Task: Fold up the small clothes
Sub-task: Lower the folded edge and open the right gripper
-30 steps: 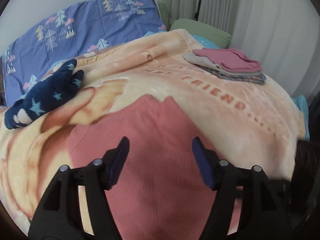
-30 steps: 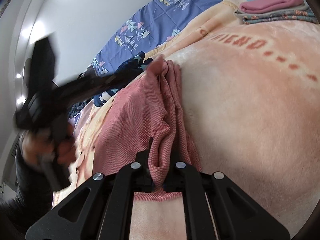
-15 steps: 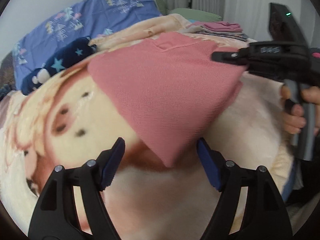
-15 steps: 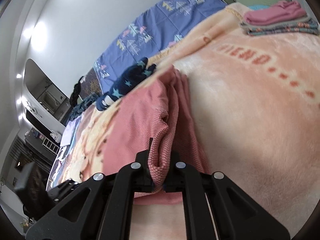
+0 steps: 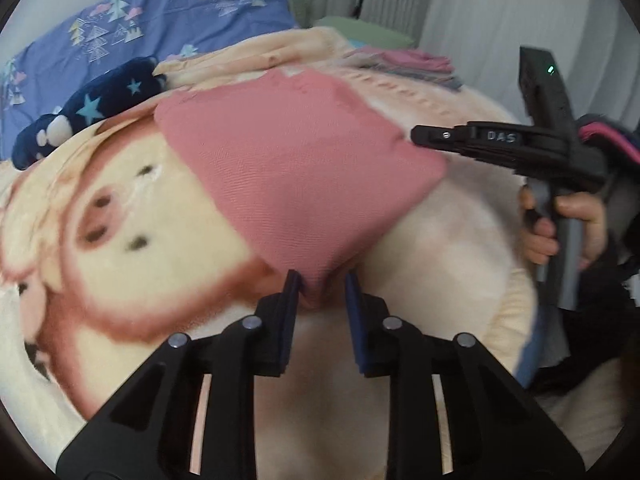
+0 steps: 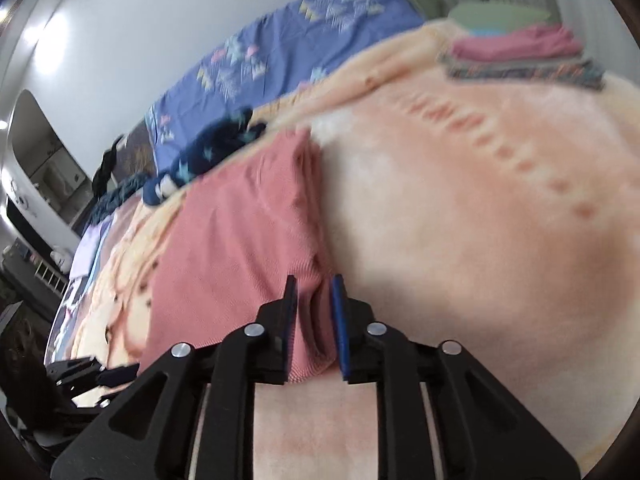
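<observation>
A pink knit garment (image 5: 304,168) lies spread on the cream blanket (image 5: 440,240). Its near corner points at my left gripper (image 5: 322,292). The left jaws are closing around that corner, and a sliver of blanket still shows beside the right pad. In the left wrist view my right gripper (image 5: 416,136) reaches in from the right, its tip at the garment's far right corner, with a hand (image 5: 560,224) on its grip. In the right wrist view my right gripper (image 6: 314,300) has a bunched fold of the garment (image 6: 240,240) between its jaws, which are opening.
A stack of folded clothes (image 6: 520,56) sits at the far end of the blanket. A navy star-print piece (image 5: 100,108) lies at the far left, by the blue patterned sheet (image 5: 180,12). Curtains hang behind the bed on the right.
The left jaws have narrowed from wide to close around the garment's near corner and moved up to it. The right jaws have parted from their tight pinch on the fold.
</observation>
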{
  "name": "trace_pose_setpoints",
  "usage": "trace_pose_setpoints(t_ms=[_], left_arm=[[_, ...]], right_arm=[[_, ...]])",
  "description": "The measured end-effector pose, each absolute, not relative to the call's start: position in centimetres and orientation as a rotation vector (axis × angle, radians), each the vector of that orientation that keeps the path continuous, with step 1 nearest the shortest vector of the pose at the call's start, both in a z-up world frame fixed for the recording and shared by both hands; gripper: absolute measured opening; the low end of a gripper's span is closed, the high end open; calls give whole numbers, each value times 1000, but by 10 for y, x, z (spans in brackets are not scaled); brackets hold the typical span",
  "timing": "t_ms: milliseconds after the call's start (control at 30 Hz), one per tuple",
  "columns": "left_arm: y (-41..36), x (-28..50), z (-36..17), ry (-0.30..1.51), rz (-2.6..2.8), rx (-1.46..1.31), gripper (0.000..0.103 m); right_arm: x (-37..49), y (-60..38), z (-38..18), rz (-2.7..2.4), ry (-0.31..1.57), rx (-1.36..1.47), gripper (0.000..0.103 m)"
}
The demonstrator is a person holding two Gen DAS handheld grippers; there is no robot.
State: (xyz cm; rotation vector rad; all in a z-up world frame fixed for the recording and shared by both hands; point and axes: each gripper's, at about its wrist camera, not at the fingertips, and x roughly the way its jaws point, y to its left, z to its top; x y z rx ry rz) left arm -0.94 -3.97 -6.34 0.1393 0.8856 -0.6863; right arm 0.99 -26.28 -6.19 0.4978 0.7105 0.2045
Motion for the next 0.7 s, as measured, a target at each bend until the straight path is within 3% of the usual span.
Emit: trace_pose_setpoints(t_ms=[33,133,233,267,367,533,600,667,700], left_arm=[[-36,-8,-57,880,-703,108,13],[-38,4,-52,851,-677,87,13],[-57,17,-82,925,-653,156,14],[-63,19,-96,948,-643,193,15],[-60,16,-98,912,-668,179,15],[-56,17,-81,929,-669,147,15],[-57,21,-67,874,-666,149,21],[-57,29,-58,828,-650,145,43],[-58,35,-54,802,-627,144,48]], right_arm=[[9,-262,-58,247,686,507,18],[13,-251,-56,354,673,489,18],[35,-235,-83,255,814,371,18],[40,-236,-96,228,860,365,8],[39,-253,-102,246,874,474,3],[46,-251,-67,274,828,417,8],[58,-249,-48,287,782,385,9],[74,-243,-35,311,751,368,9],[86,-239,-31,338,736,358,9]])
